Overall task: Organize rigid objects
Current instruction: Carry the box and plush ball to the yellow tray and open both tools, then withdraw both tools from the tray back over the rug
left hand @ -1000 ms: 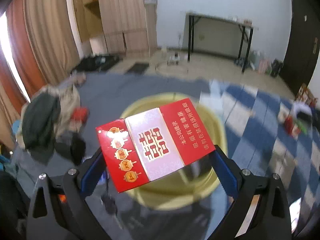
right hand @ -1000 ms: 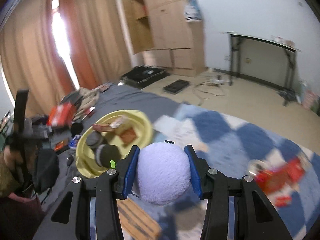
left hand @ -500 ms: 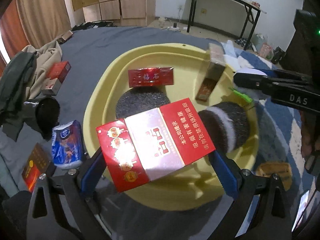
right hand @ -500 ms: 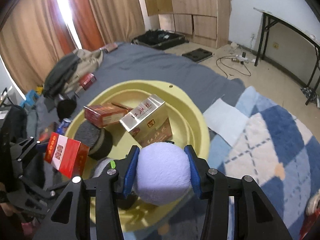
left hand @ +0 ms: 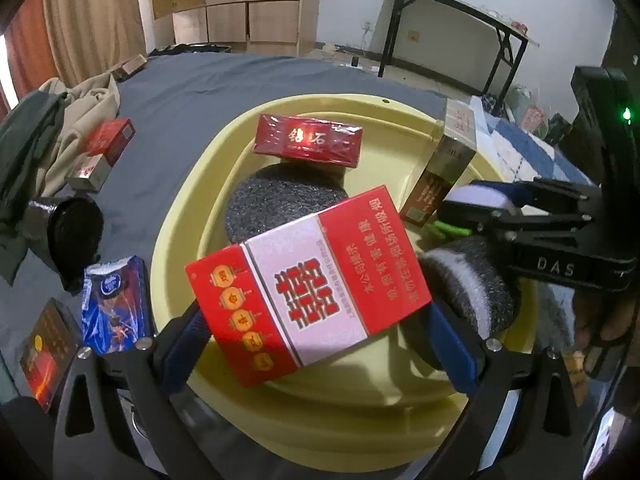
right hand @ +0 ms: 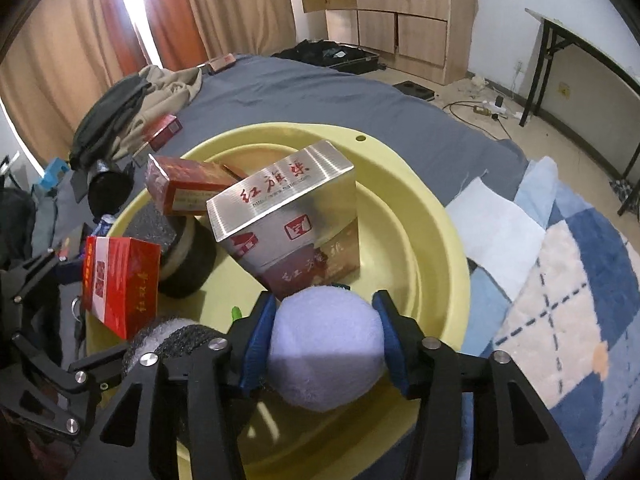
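Boxes [right hand: 288, 216], sponges [left hand: 280, 204] in basin [right hand: 432, 240]; pack [left hand: 108, 148] outside, left.

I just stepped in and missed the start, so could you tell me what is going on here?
A person holding two grippers is gathering items into a yellow basin on a grey bed. The left gripper holds a red and white cigarette pack over the basin. The right gripper holds a pale purple plush ball at the basin's near rim, and its jaws have just been opening slightly. A silver pack, a red pack and dark sponges already lie inside.
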The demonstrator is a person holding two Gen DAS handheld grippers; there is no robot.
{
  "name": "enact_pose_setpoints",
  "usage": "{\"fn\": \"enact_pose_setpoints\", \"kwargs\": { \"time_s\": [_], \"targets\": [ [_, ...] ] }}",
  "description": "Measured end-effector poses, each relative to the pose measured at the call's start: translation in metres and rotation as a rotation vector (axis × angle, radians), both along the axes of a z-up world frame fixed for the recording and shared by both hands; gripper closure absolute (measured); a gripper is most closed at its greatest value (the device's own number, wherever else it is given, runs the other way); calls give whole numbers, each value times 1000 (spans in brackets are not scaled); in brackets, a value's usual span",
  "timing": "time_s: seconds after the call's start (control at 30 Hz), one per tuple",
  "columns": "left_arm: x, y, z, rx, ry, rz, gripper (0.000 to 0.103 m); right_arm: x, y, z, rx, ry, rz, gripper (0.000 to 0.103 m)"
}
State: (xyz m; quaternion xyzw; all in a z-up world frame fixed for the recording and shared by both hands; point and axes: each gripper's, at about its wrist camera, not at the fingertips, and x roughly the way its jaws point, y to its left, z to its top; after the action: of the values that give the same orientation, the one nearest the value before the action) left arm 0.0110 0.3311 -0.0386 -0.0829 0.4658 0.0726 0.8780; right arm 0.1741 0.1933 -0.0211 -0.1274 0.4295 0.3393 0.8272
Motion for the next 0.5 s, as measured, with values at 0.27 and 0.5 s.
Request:
{"fn": "enact_pose_setpoints", "kwargs": {
  "time_s": [0.27,0.5],
  "targets": [
    [-7,1,17,-67,0,8,3,-15,-24,25,66,-40,-48,1],
    [4,-30,87,-89,-71,-10,0,-37,-92,62,144,-49,-199,0]
  ]
}}
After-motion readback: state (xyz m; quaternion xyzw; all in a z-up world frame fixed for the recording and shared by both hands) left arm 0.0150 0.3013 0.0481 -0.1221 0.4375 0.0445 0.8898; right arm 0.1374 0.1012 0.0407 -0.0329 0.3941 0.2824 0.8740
